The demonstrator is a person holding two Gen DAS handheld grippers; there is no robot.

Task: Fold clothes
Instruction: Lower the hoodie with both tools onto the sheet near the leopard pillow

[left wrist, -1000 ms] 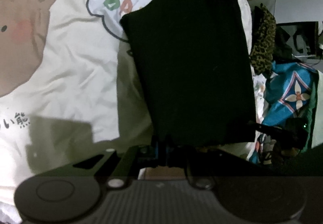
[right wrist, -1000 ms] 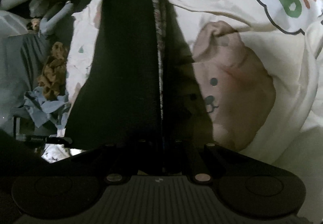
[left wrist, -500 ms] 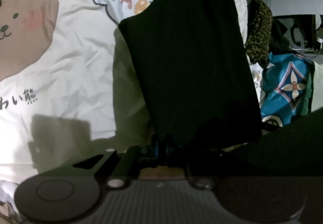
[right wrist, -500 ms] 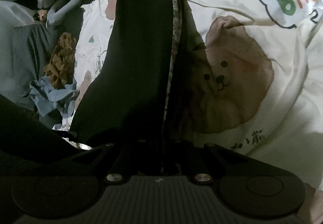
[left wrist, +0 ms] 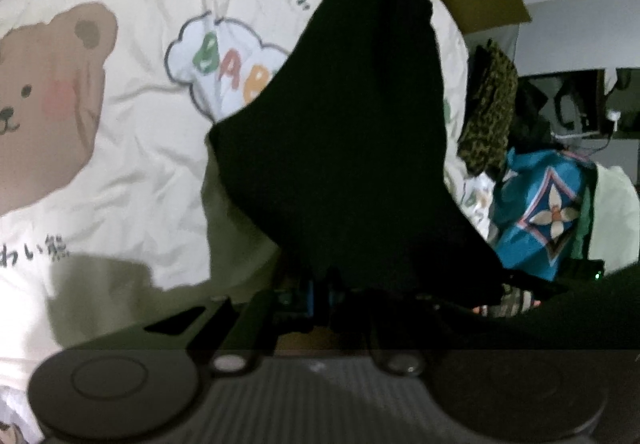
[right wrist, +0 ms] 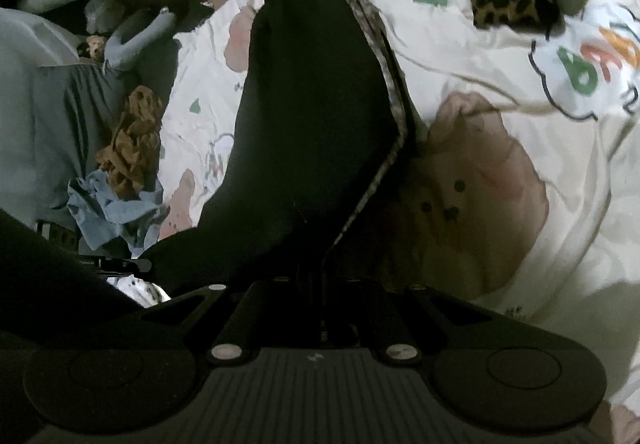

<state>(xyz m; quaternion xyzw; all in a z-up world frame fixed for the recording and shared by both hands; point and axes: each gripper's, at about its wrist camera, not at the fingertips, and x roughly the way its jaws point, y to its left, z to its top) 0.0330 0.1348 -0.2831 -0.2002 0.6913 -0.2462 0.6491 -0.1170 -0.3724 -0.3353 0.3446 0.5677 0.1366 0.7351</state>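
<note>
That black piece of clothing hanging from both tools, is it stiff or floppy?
Probably floppy: the black garment sags in soft folds below the left tool and right tool. It looks light, since two small pinches carry it. It would likely crumple on the bear-print sheet.

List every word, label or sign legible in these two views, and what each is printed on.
"BAB", coloured letters in a cloud outline on the bedsheet; the black garment hides the rest.
"わい熊", dark characters on the bedsheet's left edge, cut off by the frame.
Small dark script near the garment's top: too blurred to read.
</note>
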